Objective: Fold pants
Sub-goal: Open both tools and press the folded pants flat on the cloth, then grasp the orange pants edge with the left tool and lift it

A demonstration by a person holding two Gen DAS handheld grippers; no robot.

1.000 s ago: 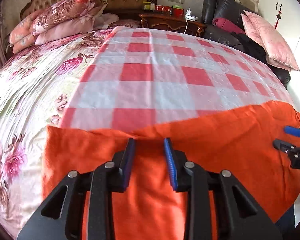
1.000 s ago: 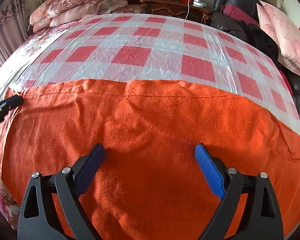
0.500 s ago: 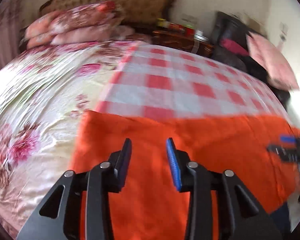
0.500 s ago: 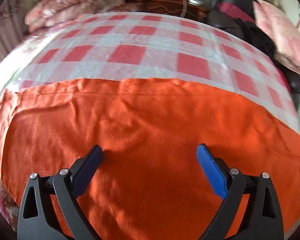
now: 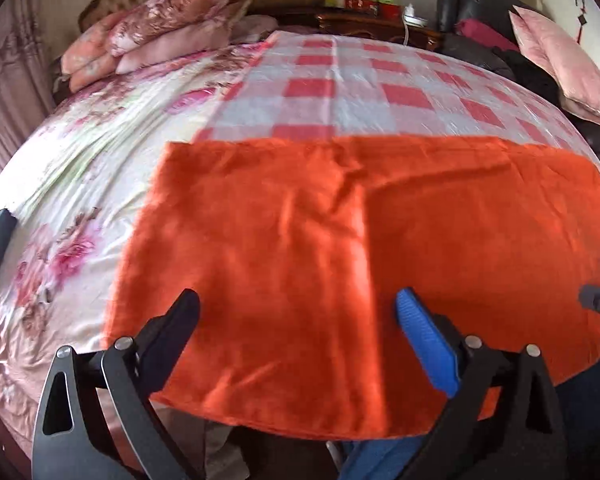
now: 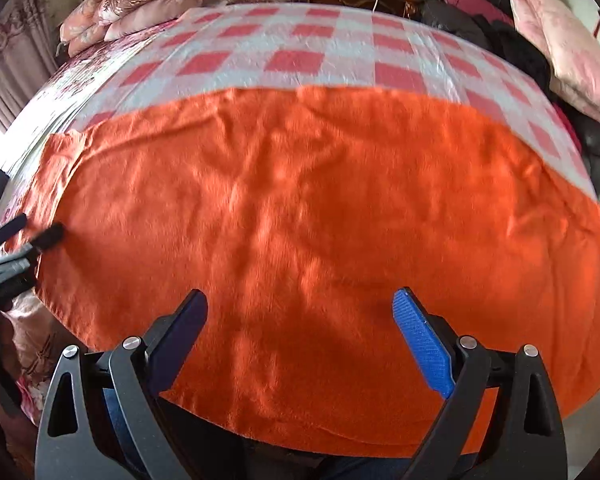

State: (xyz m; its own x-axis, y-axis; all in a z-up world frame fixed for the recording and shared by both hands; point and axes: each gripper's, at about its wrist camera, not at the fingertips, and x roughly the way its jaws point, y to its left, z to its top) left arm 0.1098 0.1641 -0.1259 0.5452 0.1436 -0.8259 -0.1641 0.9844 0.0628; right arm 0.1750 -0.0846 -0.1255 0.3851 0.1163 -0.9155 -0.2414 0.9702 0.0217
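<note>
The orange pants (image 6: 320,216) lie spread flat across the near end of the bed (image 5: 100,152), partly over a red-and-white checked sheet (image 5: 340,92) and partly over the floral bedcover, their near edge hanging at the bed's edge. They form one broad, roughly rectangular panel with a lengthwise crease line near the middle, which suggests a first fold, one leg over the other, is done; the crosswise folds seem still to come. The fabric looks soft, matt and fleecy, with shallow wrinkles. The checked sheet is thin and glossy, crinkled like plastic film; the bedcover is smooth printed cloth.

The left gripper (image 5: 296,312) hovers over the pants' left part, its jaws having just opened wide, with nothing between them but cloth lying below. The right gripper (image 6: 300,308) hovers over the right part, jaws wide apart and empty. Stacked floral pillows (image 5: 160,28) sit at the headboard.
</note>
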